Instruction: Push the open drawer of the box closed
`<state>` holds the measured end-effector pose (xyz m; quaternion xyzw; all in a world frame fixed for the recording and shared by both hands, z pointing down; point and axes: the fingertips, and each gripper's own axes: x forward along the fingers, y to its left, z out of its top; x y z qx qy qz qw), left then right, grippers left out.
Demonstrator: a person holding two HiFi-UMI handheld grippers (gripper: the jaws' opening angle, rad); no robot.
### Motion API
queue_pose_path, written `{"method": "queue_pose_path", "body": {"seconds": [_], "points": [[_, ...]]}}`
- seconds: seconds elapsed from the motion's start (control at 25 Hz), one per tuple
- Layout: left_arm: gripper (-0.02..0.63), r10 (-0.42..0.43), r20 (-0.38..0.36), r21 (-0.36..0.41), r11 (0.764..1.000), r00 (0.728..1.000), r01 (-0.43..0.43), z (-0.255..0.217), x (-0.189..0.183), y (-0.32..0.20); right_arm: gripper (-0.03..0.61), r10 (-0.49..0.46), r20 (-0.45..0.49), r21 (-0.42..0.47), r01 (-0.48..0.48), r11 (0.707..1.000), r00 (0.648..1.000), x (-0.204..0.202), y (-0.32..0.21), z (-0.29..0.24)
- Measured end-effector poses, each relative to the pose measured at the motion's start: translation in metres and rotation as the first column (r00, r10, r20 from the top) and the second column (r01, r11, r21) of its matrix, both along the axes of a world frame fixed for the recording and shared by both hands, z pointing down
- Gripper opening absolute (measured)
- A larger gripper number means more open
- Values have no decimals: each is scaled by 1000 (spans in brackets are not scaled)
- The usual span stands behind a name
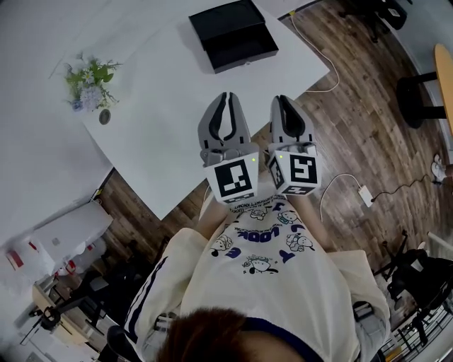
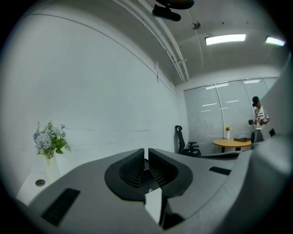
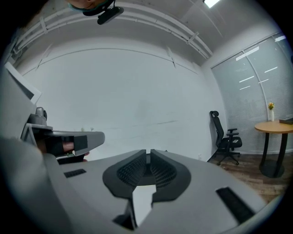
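Nearest to us, both tools are held side by side just in front of the chest, over the near edge of the white counter [image 1: 163, 141]. The left tool [image 1: 228, 97] has its jaws brought together, with only a thin slit between the pads and nothing in it. The right tool [image 1: 282, 100] is likewise closed and empty. Neither touches anything. Farther out on the left, a small vase of flowers [image 1: 88, 79] stands well clear of the working line. At the far end of the counter sits the black box [image 1: 226, 20], its drawer [image 1: 243, 51] pulled out toward our side and lying open. We judge the step in hand to be the reach; the drawer is not yet pushed. With jaws closed, the tips make one blunt pusher. It should meet the drawer's front face at its middle and push straight along the slide line. Off-centre contact would likely skew the drawer or turn the box on the smooth counter. The other tool could brace the box's back.
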<state>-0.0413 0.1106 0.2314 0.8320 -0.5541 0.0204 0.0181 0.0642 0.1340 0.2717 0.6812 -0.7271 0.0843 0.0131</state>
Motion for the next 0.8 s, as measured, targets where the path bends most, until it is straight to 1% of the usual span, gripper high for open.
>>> {"method": "queue_pose_path", "body": {"seconds": [0.4, 0.56, 0.8], "points": [[37, 56, 8, -25, 998, 998, -55, 9, 10, -37, 46, 55, 28, -49, -54, 997, 998, 10, -32, 16], [37, 61, 16, -41, 997, 998, -60, 17, 7, -50, 46, 57, 29, -68, -55, 996, 998, 6, -44, 23], [37, 46, 29, -73, 996, 999, -43, 29, 1, -66, 46, 45, 28, -98, -42, 994, 999, 1, -57, 33]]}}
